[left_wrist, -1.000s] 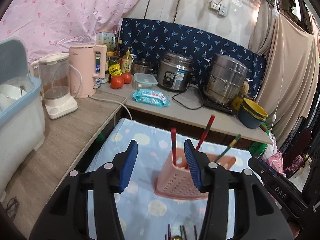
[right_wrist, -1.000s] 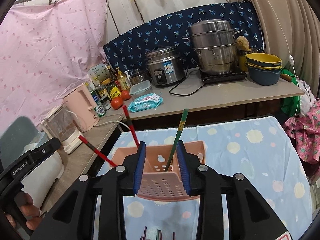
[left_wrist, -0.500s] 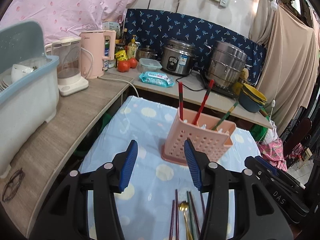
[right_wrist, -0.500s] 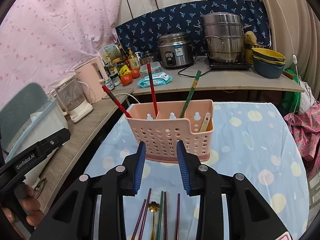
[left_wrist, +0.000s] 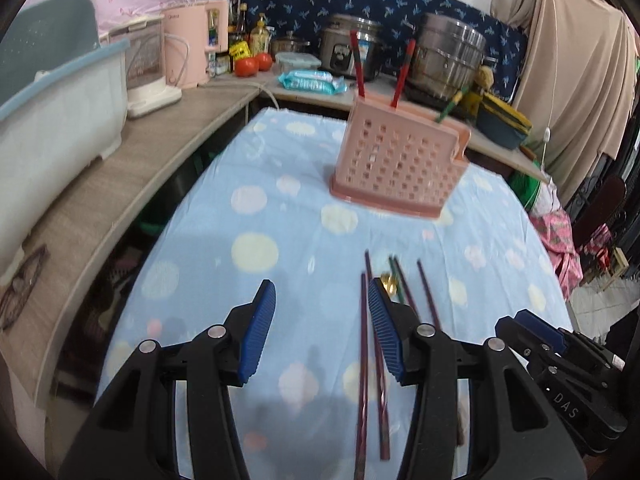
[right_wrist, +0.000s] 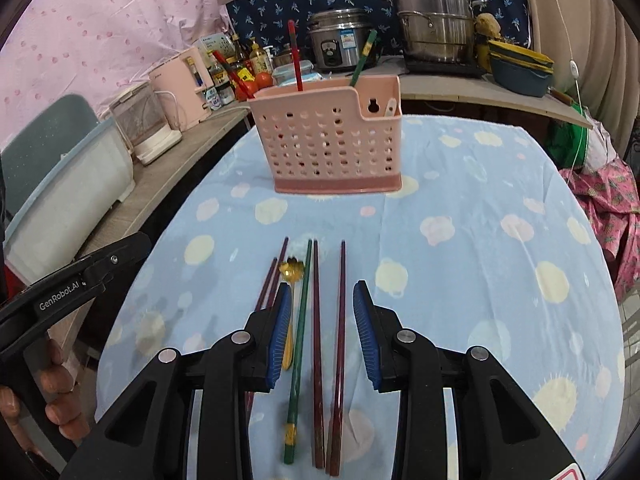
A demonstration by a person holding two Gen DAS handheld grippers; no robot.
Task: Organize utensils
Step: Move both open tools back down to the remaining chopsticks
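Observation:
A pink perforated utensil basket (right_wrist: 332, 140) stands on the blue dotted tablecloth (right_wrist: 460, 264); it also shows in the left wrist view (left_wrist: 396, 164). It holds two red chopsticks (right_wrist: 295, 56), a green chopstick (right_wrist: 363, 56) and a white utensil. Several dark red chopsticks (right_wrist: 340, 312), a green chopstick (right_wrist: 300, 320) and a gold spoon (right_wrist: 291, 276) lie on the cloth in front. My right gripper (right_wrist: 322, 330) is open and empty above them. My left gripper (left_wrist: 322, 332) is open and empty, just left of the chopsticks (left_wrist: 364, 344).
A wooden counter (left_wrist: 100, 200) on the left carries a blue-white dish rack (left_wrist: 52, 112), a blender (left_wrist: 148, 68) and a pink kettle (left_wrist: 188, 48). The back counter holds a rice cooker (right_wrist: 340, 42), a steel steamer (right_wrist: 436, 16) and bowls (right_wrist: 520, 68).
Both grippers have drawn back from the basket and tilted down. The basket now stands farther off and the loose chopsticks and spoon lie under the fingers.

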